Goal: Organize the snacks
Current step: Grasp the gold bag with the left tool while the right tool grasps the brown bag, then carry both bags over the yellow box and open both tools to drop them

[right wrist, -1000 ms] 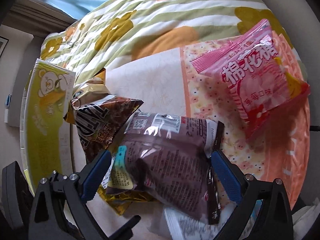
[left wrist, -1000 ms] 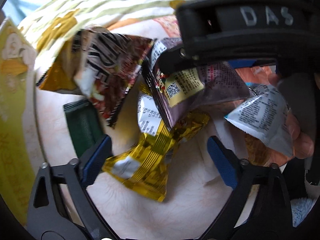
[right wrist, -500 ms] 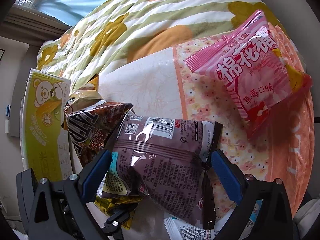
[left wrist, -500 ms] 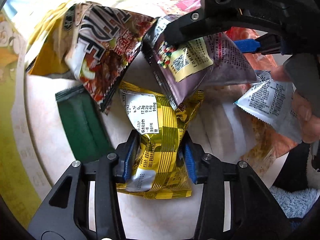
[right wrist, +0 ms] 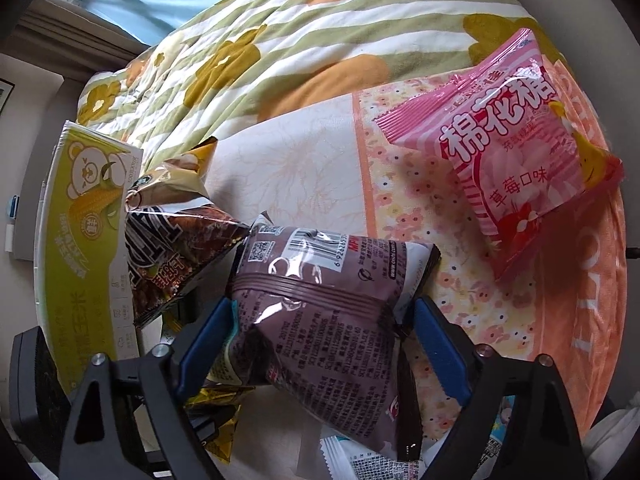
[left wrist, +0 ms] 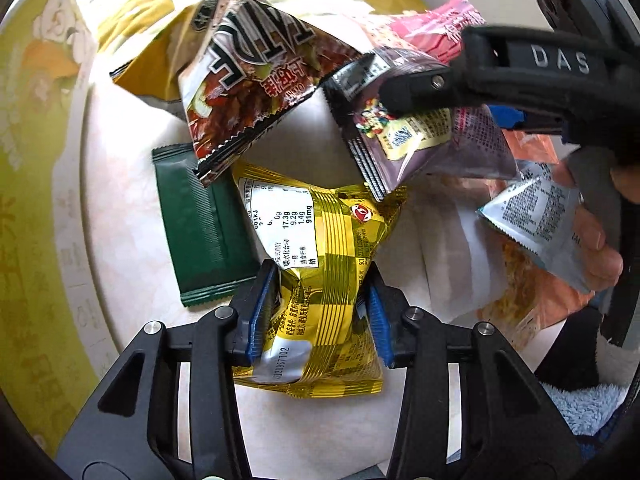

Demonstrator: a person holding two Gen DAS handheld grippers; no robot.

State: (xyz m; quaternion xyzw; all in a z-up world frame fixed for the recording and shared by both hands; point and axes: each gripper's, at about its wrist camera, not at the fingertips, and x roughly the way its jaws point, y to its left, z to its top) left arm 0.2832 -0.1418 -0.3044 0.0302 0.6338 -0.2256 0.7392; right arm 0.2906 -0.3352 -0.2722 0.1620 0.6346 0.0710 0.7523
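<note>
- The left claw (left wrist: 316, 312) is closed on the lower half of a gold snack packet (left wrist: 320, 256), its blue pads pinching the foil from both sides. The packet lies on the pale tabletop (left wrist: 128, 216), just beside a dark green packet (left wrist: 200, 224).
- The right claw (right wrist: 320, 340) has a purple snack packet (right wrist: 324, 320) between its blue pads. Both pads look to touch the bag's sides, so it seems gripped, though how firmly is hard to tell.
- Both packets are probably light, air-puffed foil: soft, crinkly and slippery, with breakable contents. A gentle squeeze across the middle or on a crimped end seam should serve.
- A brown chip bag (left wrist: 256, 76) overlaps the green packet's top edge and sits just beside the gold one, so lifting may nudge it.
- A pink marshmallow bag (right wrist: 516, 136) lies well apart on the floral cloth (right wrist: 400, 152).
</note>
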